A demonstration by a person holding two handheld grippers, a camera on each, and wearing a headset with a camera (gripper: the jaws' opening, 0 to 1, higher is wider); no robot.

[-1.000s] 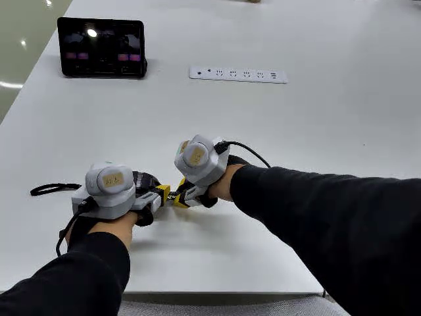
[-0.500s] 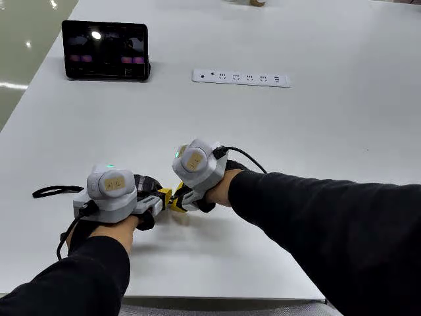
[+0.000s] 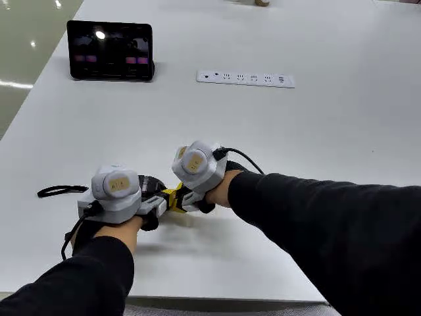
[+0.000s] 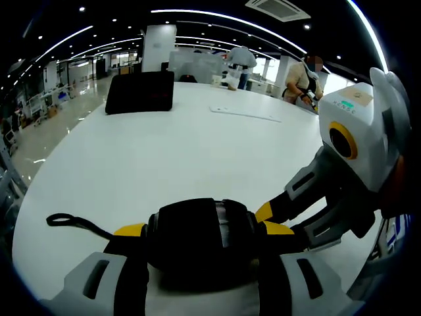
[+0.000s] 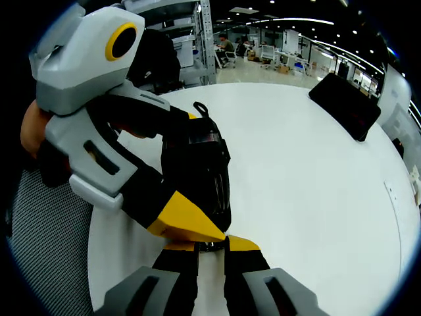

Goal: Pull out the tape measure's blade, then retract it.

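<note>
A black tape measure (image 3: pixel 151 185) lies near the white table's front edge, its black wrist strap (image 3: pixel 58 191) trailing to the left. My left gripper (image 3: pixel 158 203) is shut on the case; in the left gripper view the tape measure (image 4: pixel 200 238) sits between my jaws. My right gripper (image 3: pixel 176 197) comes in from the right, its yellow fingertips (image 4: pixel 271 212) against the case's side. In the right gripper view my right gripper (image 5: pixel 210 249) is pinched on a small dark blade tip at the tape measure (image 5: pixel 200 164). No drawn-out blade shows.
A dark tablet (image 3: pixel 110 50) stands at the table's far left. A white power strip (image 3: pixel 245 78) lies flat at the back middle. The white table (image 3: pixel 329 131) stretches wide to the right, and its front edge (image 3: pixel 217 297) runs just under my forearms.
The head camera has shifted a little. My right gripper has edged slightly closer to the left one; the tape measure has stayed in place.
</note>
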